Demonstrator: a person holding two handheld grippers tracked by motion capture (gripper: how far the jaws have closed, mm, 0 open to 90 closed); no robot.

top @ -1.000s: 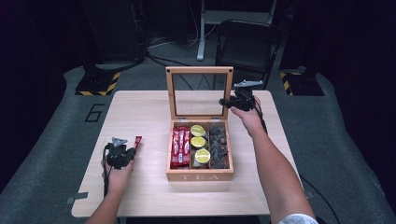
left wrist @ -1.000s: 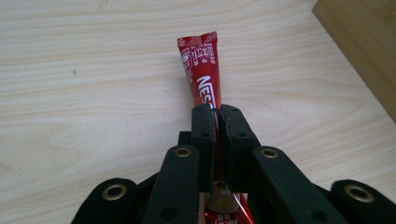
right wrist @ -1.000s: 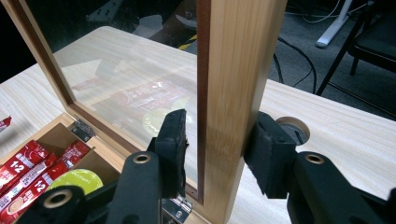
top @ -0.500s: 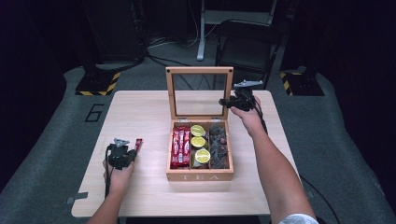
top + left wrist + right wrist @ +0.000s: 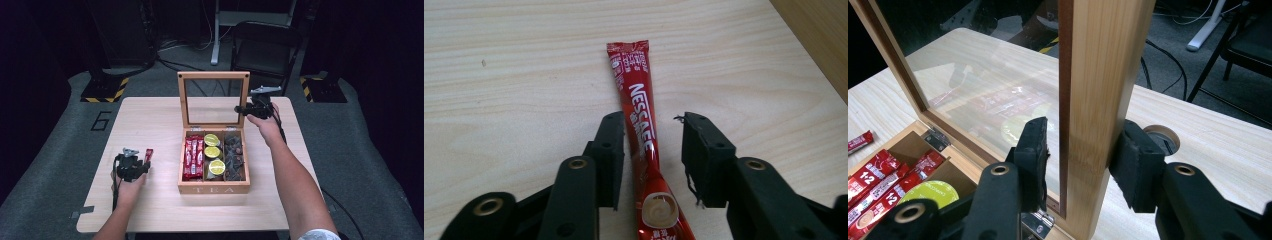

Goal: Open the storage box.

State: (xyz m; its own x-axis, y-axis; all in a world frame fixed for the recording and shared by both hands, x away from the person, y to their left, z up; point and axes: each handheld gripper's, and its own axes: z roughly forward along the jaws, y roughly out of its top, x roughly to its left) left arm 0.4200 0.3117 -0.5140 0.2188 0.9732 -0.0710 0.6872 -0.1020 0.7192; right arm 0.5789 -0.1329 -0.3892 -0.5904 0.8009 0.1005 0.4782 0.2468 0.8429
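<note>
A red Nescafé stick sachet [image 5: 640,120] lies flat on the light wooden table [image 5: 150,120], left of the wooden tea box [image 5: 213,187], its length running between the spread jaws of the left gripper [image 5: 651,155]. The left jaw touches or nearly touches the packet's edge; the right jaw stands apart from it. Across the table, the right gripper [image 5: 1078,160] straddles the right-hand frame of the box's upright glass lid [image 5: 1100,90], one jaw against the glass side, the other against the outer wood. Inside the box, more red sachets [image 5: 193,157] fill the left compartment, lime-green pods [image 5: 213,152] the middle and dark packets [image 5: 234,156] the right.
</note>
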